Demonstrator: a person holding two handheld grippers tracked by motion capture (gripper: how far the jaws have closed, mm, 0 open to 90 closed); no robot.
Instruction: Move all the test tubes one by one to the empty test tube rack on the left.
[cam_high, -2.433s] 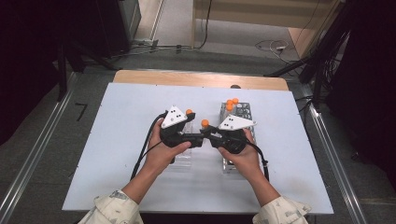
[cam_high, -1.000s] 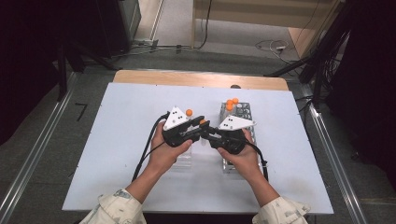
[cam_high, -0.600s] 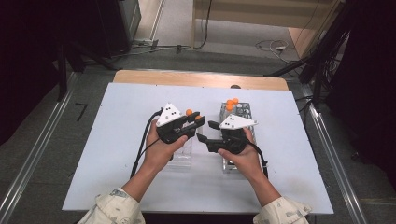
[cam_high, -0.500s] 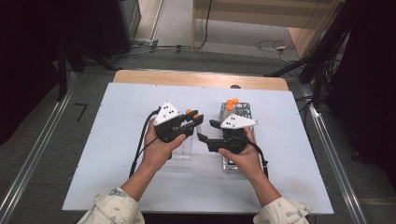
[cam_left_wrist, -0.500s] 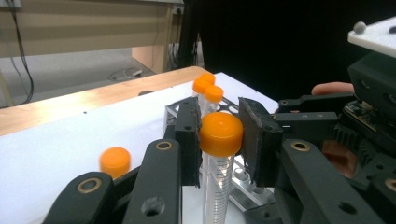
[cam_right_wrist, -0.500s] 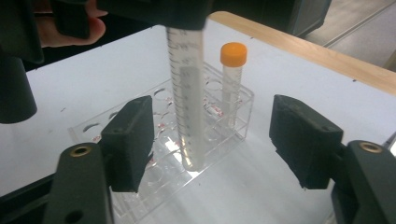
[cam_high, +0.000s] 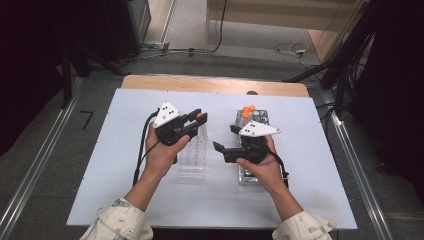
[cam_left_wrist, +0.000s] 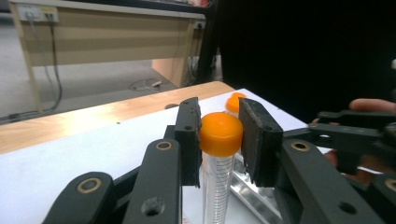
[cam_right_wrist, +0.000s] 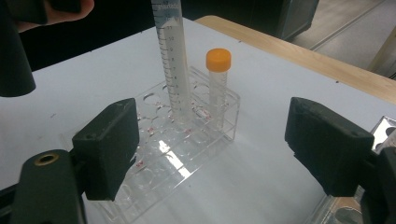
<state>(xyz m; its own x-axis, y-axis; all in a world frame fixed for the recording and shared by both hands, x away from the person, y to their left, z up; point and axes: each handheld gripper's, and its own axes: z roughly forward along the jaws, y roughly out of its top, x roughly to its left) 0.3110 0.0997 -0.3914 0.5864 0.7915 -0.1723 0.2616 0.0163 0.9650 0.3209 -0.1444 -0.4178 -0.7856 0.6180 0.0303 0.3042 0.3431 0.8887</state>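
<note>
The left tool (cam_left_wrist: 219, 140) is clamped on the orange cap of a graduated tube (cam_left_wrist: 218, 184), its 2 pads squeezing the cap from either side so the tube hangs upright below them. In the high view this tool (cam_high: 200, 119) sits over the far end of the clear rack (cam_high: 192, 159), near the middle of the desk (cam_high: 125, 200). The right gripper view shows the tube's lower end (cam_right_wrist: 173, 70) reaching down among the wells at the rack's (cam_right_wrist: 154, 154) far end, beside 1 capped tube (cam_right_wrist: 217, 86) already standing there; whether the tip is inside a well or just above it, I cannot tell.

The right tool (cam_right_wrist: 210, 154) stands wide, its jaws having just been opening, with nothing between the pads. In the high view it (cam_high: 220, 148) rests between the 2 racks, over the near part of the metal rack (cam_high: 256, 119), which lies toward the desk's right edge and holds more orange-capped tubes (cam_high: 247, 111) at its far end.

The step in hand looks like moving tubes from the metal rack to the clear one, with the left tool now carrying the tube alone. Next, it likely needs to line the tube up over a free well, lower it straight, then release the cap.
</note>
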